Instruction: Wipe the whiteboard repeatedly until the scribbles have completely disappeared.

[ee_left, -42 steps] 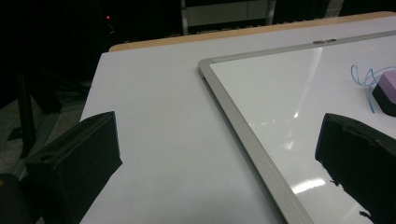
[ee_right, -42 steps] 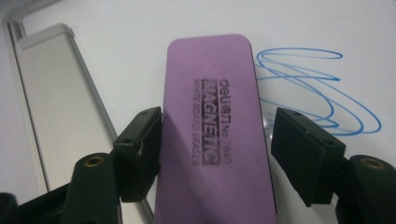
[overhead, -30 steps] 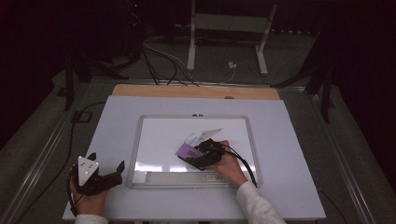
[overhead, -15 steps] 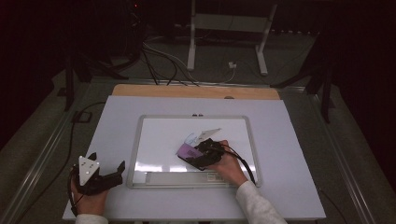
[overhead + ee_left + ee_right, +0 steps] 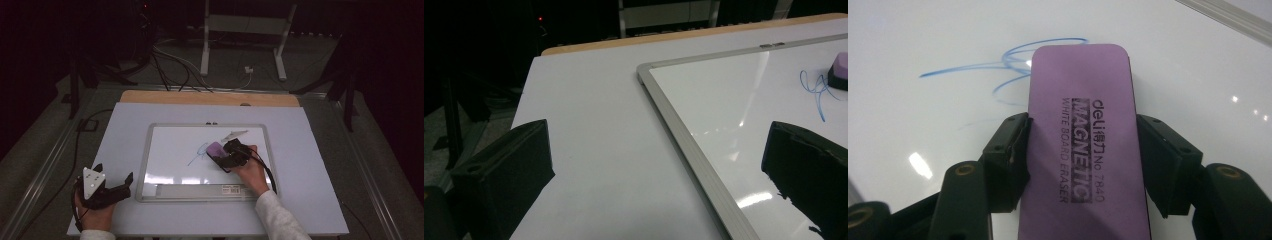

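A whiteboard (image 5: 170, 145) lies flat on the white table, with a blue scribble (image 5: 196, 153) near its middle. My right gripper (image 5: 223, 154) is shut on a purple magnetic whiteboard eraser (image 5: 215, 149) and holds it flat on the board, just right of the scribble. In the right gripper view the pads (image 5: 1010, 142) press on both long sides of the eraser (image 5: 1083, 125), with the scribble (image 5: 998, 65) just ahead of it. My left gripper (image 5: 114, 175) rests open on the table left of the board's near corner. The left gripper view shows the board's frame (image 5: 689, 145) between the wide jaws.
A grey tray strip (image 5: 195, 190) runs along the board's near edge. A grey smear (image 5: 235, 134) marks the board beyond the eraser. A wooden edge (image 5: 210, 97) borders the table's far side. Cables and a white stand (image 5: 242, 30) are on the floor beyond.
My right gripper has slid the eraser a little to the right and away from me, uncovering more of the blue scribble. The left gripper has stayed put.
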Action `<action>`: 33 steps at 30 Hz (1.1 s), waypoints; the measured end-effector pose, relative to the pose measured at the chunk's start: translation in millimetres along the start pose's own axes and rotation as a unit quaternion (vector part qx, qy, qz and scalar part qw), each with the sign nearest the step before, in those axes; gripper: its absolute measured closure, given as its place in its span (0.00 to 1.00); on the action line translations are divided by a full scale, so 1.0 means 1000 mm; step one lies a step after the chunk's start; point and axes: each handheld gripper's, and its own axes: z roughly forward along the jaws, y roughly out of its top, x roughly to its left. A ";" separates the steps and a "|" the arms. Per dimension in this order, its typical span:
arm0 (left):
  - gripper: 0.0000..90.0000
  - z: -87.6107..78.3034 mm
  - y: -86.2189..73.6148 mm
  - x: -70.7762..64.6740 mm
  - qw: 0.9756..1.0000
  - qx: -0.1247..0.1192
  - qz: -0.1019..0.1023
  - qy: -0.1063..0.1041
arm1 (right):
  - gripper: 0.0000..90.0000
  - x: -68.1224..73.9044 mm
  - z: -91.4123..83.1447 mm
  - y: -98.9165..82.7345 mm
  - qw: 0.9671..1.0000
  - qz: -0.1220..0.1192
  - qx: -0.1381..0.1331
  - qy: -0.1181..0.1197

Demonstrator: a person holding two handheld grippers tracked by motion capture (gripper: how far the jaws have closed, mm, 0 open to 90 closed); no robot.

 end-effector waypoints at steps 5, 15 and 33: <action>0.01 0.001 0.000 -0.002 1.000 0.002 0.004 -0.002 | 0.46 0.014 0.001 0.000 1.000 -0.013 0.002 0.017; 0.01 0.000 0.000 0.000 1.000 0.000 0.000 0.001 | 0.46 0.031 0.001 0.002 0.998 -0.056 0.015 0.040; 0.01 0.002 0.001 -0.002 1.000 0.002 0.004 -0.001 | 0.46 0.012 0.004 0.006 1.000 0.017 0.008 -0.012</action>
